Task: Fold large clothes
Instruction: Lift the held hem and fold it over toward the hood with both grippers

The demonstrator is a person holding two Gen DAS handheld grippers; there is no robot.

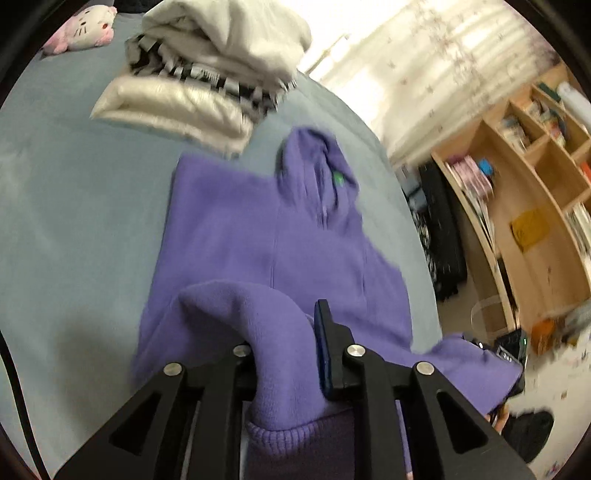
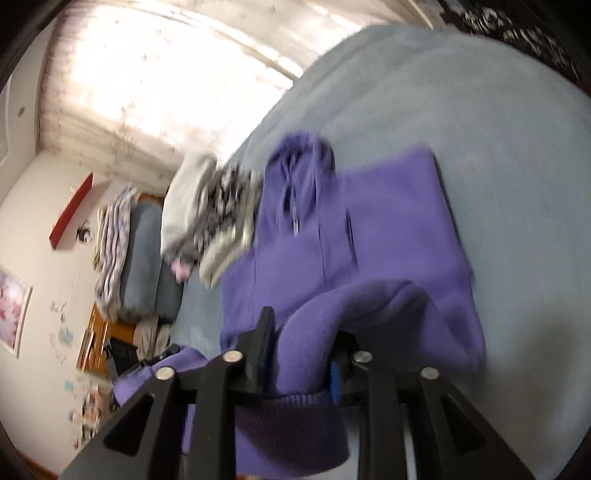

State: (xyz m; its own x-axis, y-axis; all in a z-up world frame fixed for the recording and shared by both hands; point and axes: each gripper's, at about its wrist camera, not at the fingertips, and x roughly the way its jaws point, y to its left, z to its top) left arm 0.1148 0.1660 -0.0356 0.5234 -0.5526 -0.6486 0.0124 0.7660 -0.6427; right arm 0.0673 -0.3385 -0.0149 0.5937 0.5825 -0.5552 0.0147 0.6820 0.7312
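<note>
- Purple fleece fills the space nearest me: the ribbed hem of the purple hoodie bunches between the black fingers of my left tongs, and a fold of it bulges up over them.
- The left jaws stand only slightly apart with cloth packed between them; one finger is buried under the fleece, so I cannot tell whether the pads are pressing on it.
- My right tongs show the same picture: a hump of the hoodie sits between narrowly parted jaws, the hem hanging below, and again I cannot tell whether they grip it.
- Beyond both tongs, the rest of the hoodie lies flat on a grey-blue bed, its hood at the far end with drawstrings showing.
- Just past the hood sits a stack of folded clothes, pale grey and cream with a black-and-white patterned piece between.
- Farther back on the bed lies a pink and white plush toy.
- Off the bed, wooden shelves stand against the wall, beside bright curtains.
</note>
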